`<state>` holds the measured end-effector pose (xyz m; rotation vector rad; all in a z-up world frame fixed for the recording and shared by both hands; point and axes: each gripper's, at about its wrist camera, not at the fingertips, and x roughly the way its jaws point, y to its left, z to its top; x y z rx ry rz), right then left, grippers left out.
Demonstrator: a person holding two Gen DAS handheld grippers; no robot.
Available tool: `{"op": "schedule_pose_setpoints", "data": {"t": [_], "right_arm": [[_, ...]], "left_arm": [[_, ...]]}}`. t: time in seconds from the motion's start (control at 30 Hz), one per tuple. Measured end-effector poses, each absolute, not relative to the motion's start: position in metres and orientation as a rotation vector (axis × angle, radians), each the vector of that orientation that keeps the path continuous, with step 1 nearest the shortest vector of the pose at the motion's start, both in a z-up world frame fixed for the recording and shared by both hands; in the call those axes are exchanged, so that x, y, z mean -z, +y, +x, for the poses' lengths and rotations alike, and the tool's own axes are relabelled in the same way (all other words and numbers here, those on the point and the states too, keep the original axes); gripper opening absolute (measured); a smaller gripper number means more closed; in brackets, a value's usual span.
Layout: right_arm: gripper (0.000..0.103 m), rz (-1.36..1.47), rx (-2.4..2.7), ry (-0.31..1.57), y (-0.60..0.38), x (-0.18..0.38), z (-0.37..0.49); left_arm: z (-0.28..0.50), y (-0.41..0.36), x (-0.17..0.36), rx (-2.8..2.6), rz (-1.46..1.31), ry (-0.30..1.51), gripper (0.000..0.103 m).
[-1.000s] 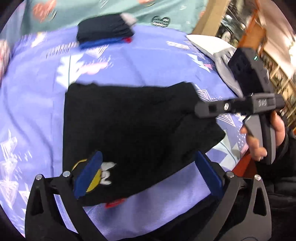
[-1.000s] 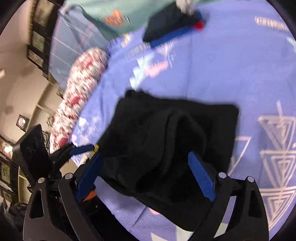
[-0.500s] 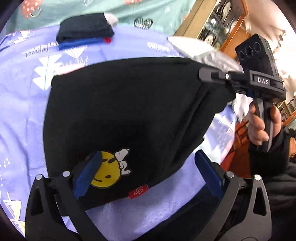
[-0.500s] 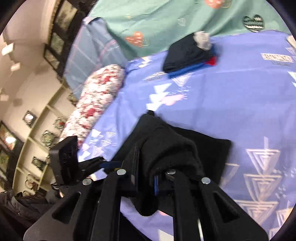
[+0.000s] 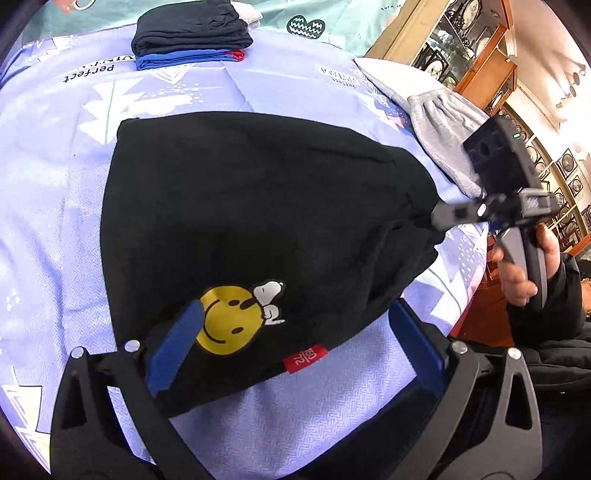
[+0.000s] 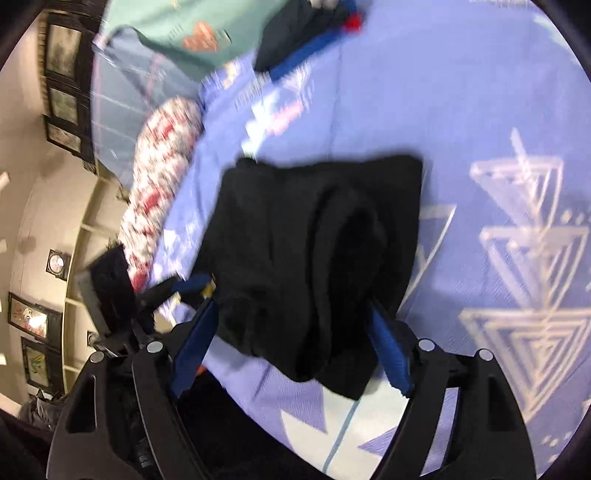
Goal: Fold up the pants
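Observation:
The folded black pants lie on the purple patterned bedsheet, with a yellow smiley and Snoopy print and a red tag near the close edge. My left gripper is open, its blue pads astride the near edge of the pants. The right gripper shows in the left wrist view at the pants' right corner. In the right wrist view my right gripper is open, with the bunched corner of the pants lying between its blue pads.
A stack of folded dark, blue and red clothes sits at the far side of the bed. Grey pants lie at the right edge. A floral bolster lies along the left. Wooden shelves stand beyond.
The right gripper was shut on the pants' corner and holding it up; it has opened and the pants lie flatter. The left gripper stayed open.

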<state>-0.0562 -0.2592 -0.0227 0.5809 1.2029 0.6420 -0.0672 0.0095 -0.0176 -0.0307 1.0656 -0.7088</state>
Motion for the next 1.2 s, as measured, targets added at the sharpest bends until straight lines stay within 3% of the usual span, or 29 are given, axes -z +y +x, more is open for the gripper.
{"op": "schedule_pose_setpoints", "data": {"t": [0.17,0.23,0.27,0.3,0.43,0.53,0.7,0.93,1.03,1.13,1.2], "right_arm": [[0.084,0.603,-0.68,1.278,-0.231,0.033,-0.045],[0.073,0.579,-0.71,1.293,-0.221,0.03,-0.04],[0.05,0.556,-0.711,1.291,-0.218,0.032,-0.039],[0.042,0.538,-0.709,1.271,-0.215,0.03,-0.037],[0.036,0.401,-0.654,1.119,-0.22,-0.008,-0.049],[0.036,0.215,-0.591,1.05,-0.226,-0.046,-0.064],[0.059,0.102,-0.514,1.311,-0.232,0.018,-0.061],[0.061,0.199,-0.388,1.05,-0.296,-0.065,-0.07],[0.061,0.249,-0.493,0.971,-0.279,-0.083,-0.06],[0.062,0.218,-0.51,1.045,-0.242,-0.054,-0.032],[0.061,0.198,-0.43,1.223,-0.231,-0.001,-0.003]], "left_arm": [[-0.069,0.014,0.017,0.701,-0.032,1.067,0.101],[-0.07,0.015,0.016,0.695,-0.032,1.067,0.101],[-0.07,0.016,0.016,0.694,-0.036,1.067,0.101],[-0.07,0.017,0.015,0.696,-0.039,1.065,0.101],[-0.074,0.02,0.01,0.708,-0.034,1.055,0.101],[-0.072,0.022,0.014,0.683,0.009,1.071,0.101],[-0.068,0.035,0.027,0.641,0.007,1.102,0.101],[-0.085,0.022,-0.004,0.755,0.031,1.026,0.101],[-0.091,-0.005,0.006,0.796,0.114,1.049,0.101],[-0.091,-0.005,0.033,0.772,0.111,1.098,0.101],[-0.095,0.003,0.031,0.776,0.089,1.088,0.101]]}}
